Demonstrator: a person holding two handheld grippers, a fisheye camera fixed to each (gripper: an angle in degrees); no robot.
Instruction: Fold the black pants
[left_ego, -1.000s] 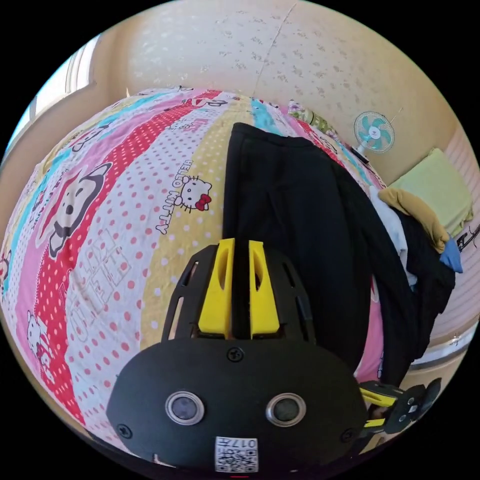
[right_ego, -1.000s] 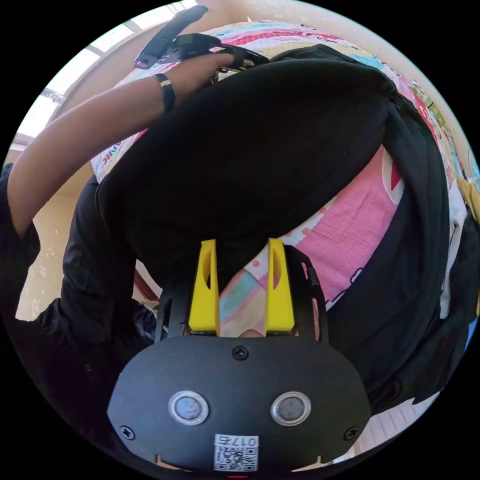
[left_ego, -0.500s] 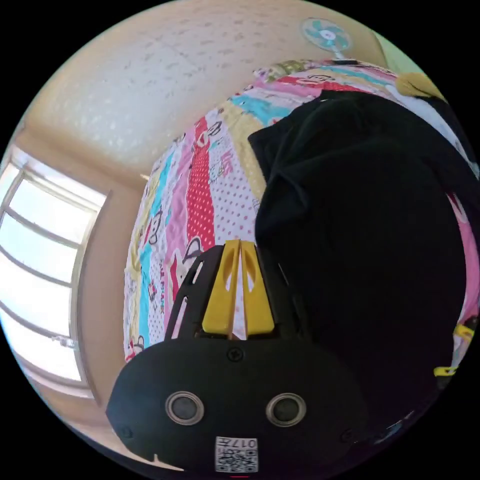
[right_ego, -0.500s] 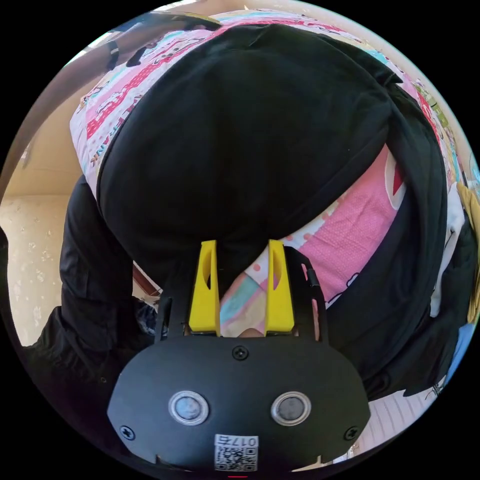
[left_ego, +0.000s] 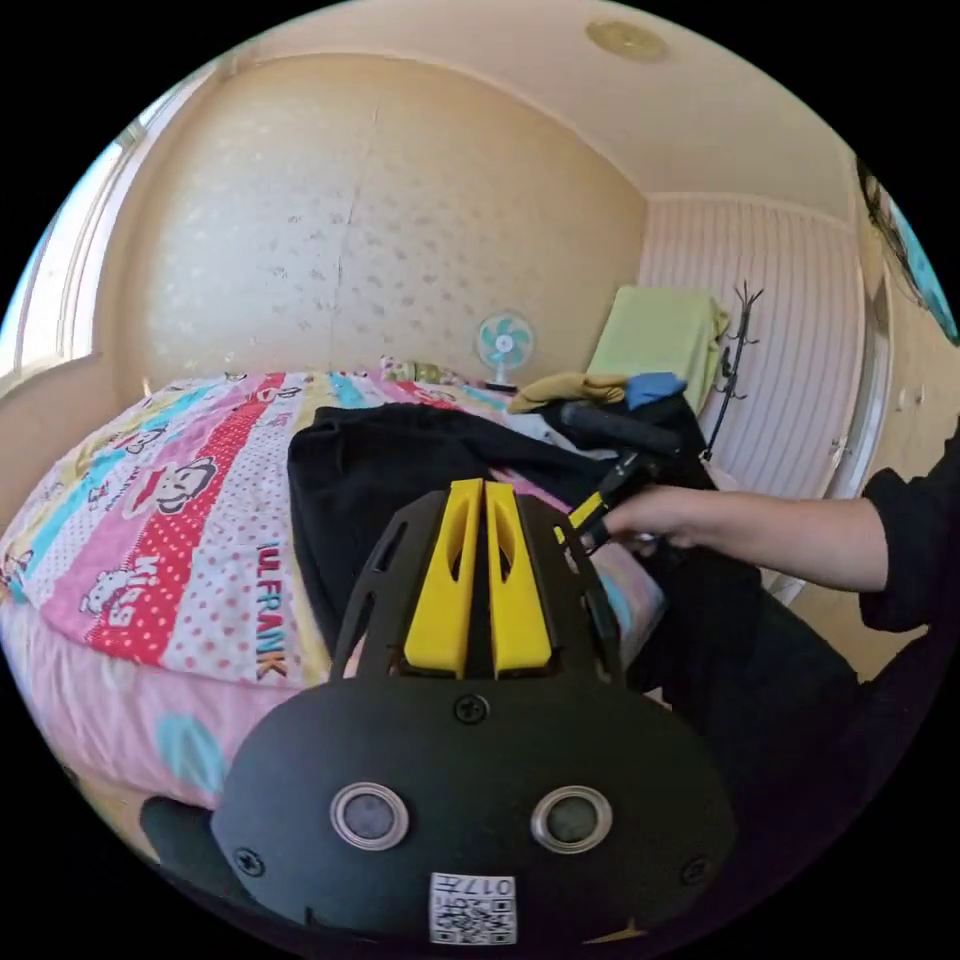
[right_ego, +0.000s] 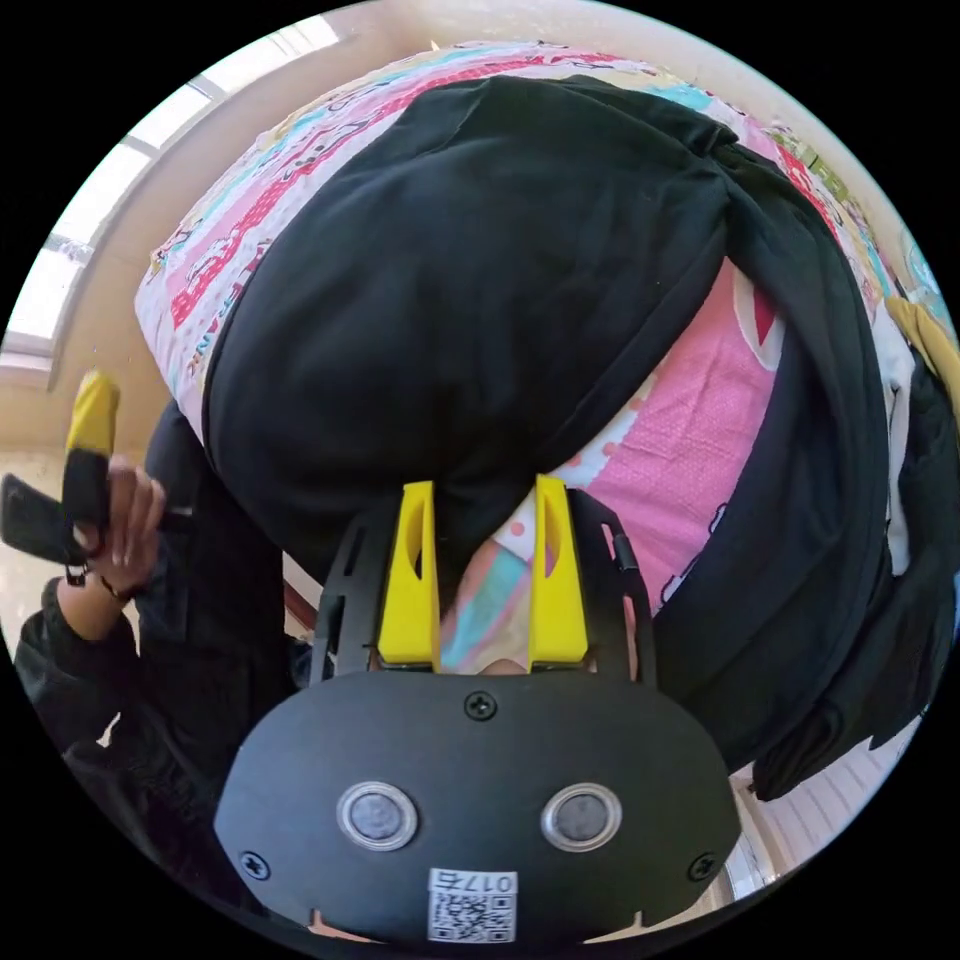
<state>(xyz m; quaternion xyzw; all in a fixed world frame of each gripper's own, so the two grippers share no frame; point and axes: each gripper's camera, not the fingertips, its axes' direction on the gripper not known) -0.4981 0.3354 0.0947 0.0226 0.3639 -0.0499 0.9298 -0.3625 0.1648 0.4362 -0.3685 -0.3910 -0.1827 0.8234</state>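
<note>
We have the soft black cotton pants (right_ego: 480, 280) lying doubled on the cartoon-print bedsheet (left_ego: 170, 520). Left claw (left_ego: 478, 500) pinched together, empty; right claw (right_ego: 478, 500) parted, seemingly at the hem. Let's grip both layers there squarely before folding.

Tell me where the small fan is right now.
In the left gripper view the fan stands at the far edge of the bed against the back wall, just beyond the heap of clothes.
</note>
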